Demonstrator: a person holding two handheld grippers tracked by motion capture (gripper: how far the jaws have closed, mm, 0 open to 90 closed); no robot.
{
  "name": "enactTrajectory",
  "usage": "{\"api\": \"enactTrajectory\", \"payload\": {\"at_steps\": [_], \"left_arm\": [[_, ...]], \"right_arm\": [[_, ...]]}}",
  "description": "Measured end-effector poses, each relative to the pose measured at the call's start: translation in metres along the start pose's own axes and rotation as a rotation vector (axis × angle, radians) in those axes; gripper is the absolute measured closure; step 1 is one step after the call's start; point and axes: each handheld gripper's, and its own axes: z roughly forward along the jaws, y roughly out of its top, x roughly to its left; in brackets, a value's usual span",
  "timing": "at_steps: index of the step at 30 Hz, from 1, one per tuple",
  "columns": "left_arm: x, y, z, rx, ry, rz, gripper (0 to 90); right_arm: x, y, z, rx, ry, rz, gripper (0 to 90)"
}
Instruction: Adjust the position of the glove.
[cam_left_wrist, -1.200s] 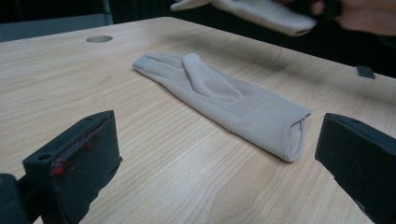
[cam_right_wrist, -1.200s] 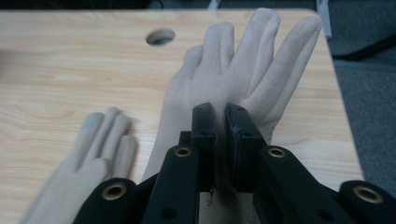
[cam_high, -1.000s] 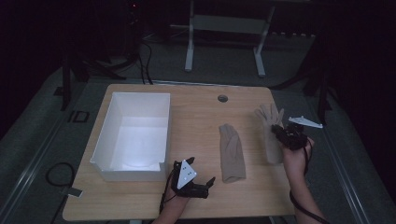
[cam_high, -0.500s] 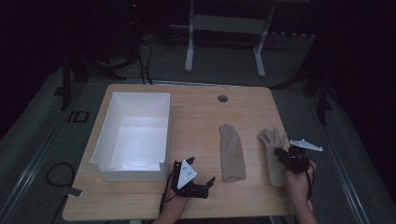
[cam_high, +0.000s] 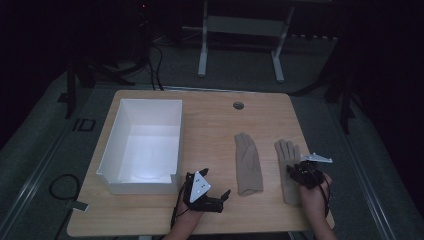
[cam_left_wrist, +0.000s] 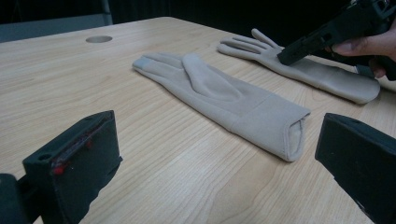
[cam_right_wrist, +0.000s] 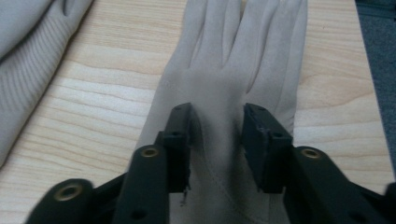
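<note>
Two beige gloves lie flat side by side on the wooden table, fingers pointing away from me. The left glove lies by itself, just ahead of my left gripper, whose jaws stand wide open and empty low over the table. My right gripper hovers low over the palm of the right glove. Its jaws have just been opening and now straddle the cloth without pinching it. The left gripper view also shows the right gripper over that glove.
A white open box stands on the left half of the table, close to my left gripper. A round cable hole sits near the far edge. The right glove lies near the table's right edge. Beyond the table, dark floor and a desk frame.
My right gripper came down and toward me with the right glove, which now lies flat on the table beside the other one. Its jaws opened off the cloth. The left gripper stayed put.
</note>
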Motion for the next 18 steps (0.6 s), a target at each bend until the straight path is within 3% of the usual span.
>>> {"api": "enactTrajectory", "payload": {"at_steps": [2,5,7,8,10,12,18], "left_arm": [[0.0,0.0,0.0,0.0,0.0,0.0,0.1],[0.0,0.0,0.0,0.0,0.0,0.0,0.1],[0.0,0.0,0.0,0.0,0.001,0.0,0.1],[0.0,0.0,0.0,0.0,0.001,-0.001,0.1],[0.0,0.0,0.0,0.0,0.001,-0.002,0.1],[0.0,0.0,0.0,0.0,0.0,-0.002,0.1],[0.0,0.0,0.0,0.0,0.0,-0.003,0.1]], "right_arm": [[-0.002,0.003,-0.002,-0.002,0.017,-0.025,55.7],[-0.006,0.008,-0.011,-0.031,0.034,-0.096,56.1],[-0.012,0.01,-0.015,-0.039,0.094,-0.15,54.8],[-0.015,0.01,-0.016,-0.042,0.1,-0.173,55.4],[-0.021,0.008,-0.016,-0.019,0.166,-0.19,55.2],[-0.025,0.004,-0.016,0.002,0.167,-0.22,54.8],[-0.029,-0.007,-0.014,-0.021,0.174,-0.209,52.7]]}}
